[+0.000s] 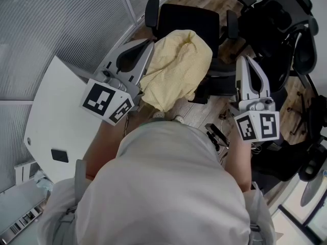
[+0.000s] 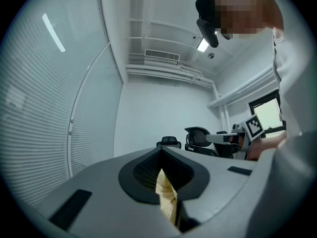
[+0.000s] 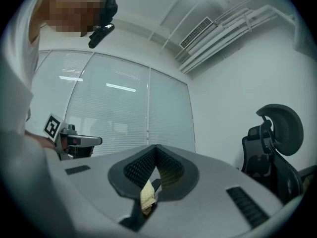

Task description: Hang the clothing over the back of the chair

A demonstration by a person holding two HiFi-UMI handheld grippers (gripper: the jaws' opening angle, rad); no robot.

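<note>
A pale yellow garment [image 1: 176,68] hangs bunched in front of me, above a black office chair [image 1: 189,17] with two armrests. My left gripper [image 1: 149,45] reaches in from the left to the garment's upper left edge. In the left gripper view the left gripper [image 2: 161,150] is shut on a fold of the yellow cloth [image 2: 167,197]. My right gripper [image 1: 242,60] is held to the right of the bundle. In the right gripper view the right gripper [image 3: 157,148] is shut with a scrap of yellow cloth [image 3: 146,200] pinched between the jaws. The head view does not show that pinch.
A white table [image 1: 56,116] stands at my left beside a ribbed glass wall. More black office chairs [image 1: 286,29] crowd the right side; one with a headrest [image 3: 277,128] appears in the right gripper view. Wooden floor [image 1: 199,111] lies below the garment.
</note>
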